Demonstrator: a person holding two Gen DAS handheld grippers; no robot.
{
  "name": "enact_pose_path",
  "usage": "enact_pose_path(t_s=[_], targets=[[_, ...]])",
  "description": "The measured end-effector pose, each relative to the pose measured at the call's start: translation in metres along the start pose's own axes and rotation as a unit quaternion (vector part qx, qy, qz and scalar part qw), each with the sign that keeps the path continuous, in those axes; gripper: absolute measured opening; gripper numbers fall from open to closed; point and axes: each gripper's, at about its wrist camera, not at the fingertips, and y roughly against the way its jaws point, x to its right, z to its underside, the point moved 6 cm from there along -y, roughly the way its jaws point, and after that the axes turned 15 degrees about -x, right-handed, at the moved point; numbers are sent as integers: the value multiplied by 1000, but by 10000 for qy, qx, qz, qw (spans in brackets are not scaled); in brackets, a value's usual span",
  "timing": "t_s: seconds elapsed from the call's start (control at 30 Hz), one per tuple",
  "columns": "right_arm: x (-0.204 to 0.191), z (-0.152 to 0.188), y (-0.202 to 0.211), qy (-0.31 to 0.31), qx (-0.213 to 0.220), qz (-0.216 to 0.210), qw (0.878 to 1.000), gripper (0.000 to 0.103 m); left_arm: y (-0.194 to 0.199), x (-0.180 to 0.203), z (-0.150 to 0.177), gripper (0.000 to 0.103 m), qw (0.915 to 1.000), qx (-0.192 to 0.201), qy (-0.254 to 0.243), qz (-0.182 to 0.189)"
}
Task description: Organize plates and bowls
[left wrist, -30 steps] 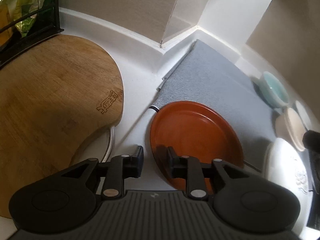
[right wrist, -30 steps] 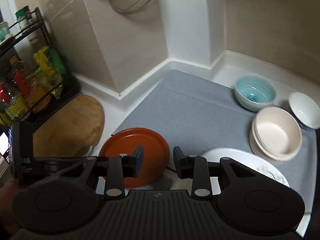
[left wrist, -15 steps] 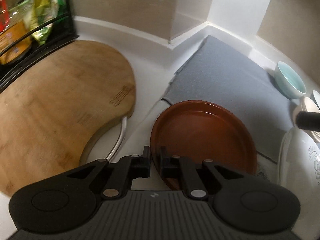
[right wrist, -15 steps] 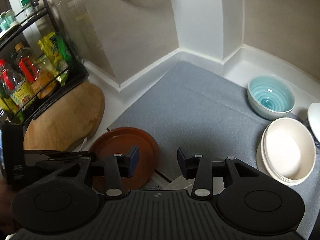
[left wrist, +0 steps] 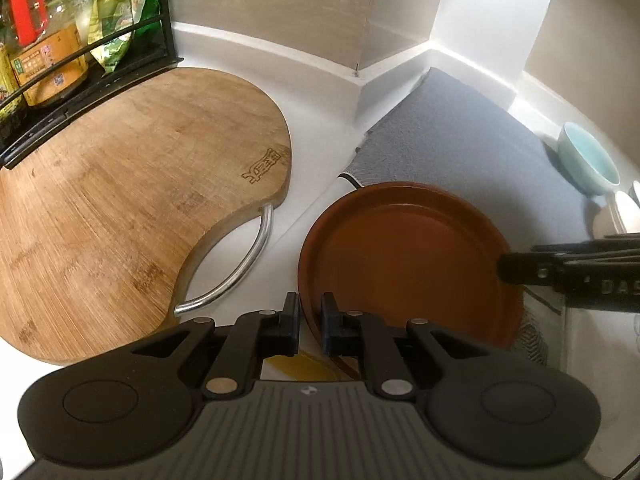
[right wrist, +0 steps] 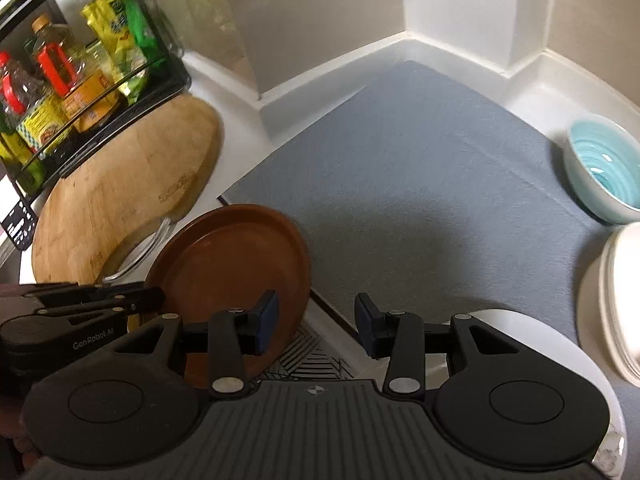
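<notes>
A brown plate (left wrist: 408,256) rests partly on the grey mat (left wrist: 448,132), and its near rim stands between the jaws of my left gripper (left wrist: 310,314). The pads press on that rim while the jaws are opening slightly. In the right wrist view the brown plate (right wrist: 232,256) looks tilted, with the left gripper (right wrist: 158,300) at its left edge. My right gripper (right wrist: 316,316) hangs open over the counter edge with nothing between its fingers, beside the plate. Under it on the right lies a white plate (right wrist: 540,328).
A stack of cream bowls (right wrist: 616,300) and a teal bowl (right wrist: 604,168) sit at the mat's right side. A wooden cutting board (left wrist: 132,192) with a metal handle lies left of the plate. A black rack (right wrist: 72,80) of bottles stands behind it.
My left jaws have shut on the brown plate's near rim, and the plate now sits tilted. My right gripper has opened wider and dropped lower, closer to the plate.
</notes>
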Motion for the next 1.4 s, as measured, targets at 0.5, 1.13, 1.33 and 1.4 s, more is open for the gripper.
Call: enact_pose_path(t_s=[0.5,1.13,1.33,1.4], targets=[[1,-1,-22,-20,-341,-112,9994,30,-2,3,0,12,9999,-112,-9,-71],[-1,-2,-21,-70,-296,-214,9993,12,-2,-1,-1,11,9999,-45,-148,58],[-5,-5,-12,-163,-192,-208,9995,10,0,-6,-5,11,9994,84,-293,149],[-7,-4,-13,-228,-240,-172,9993,10,-2,-9,-7,11,9992,116,-342,193]])
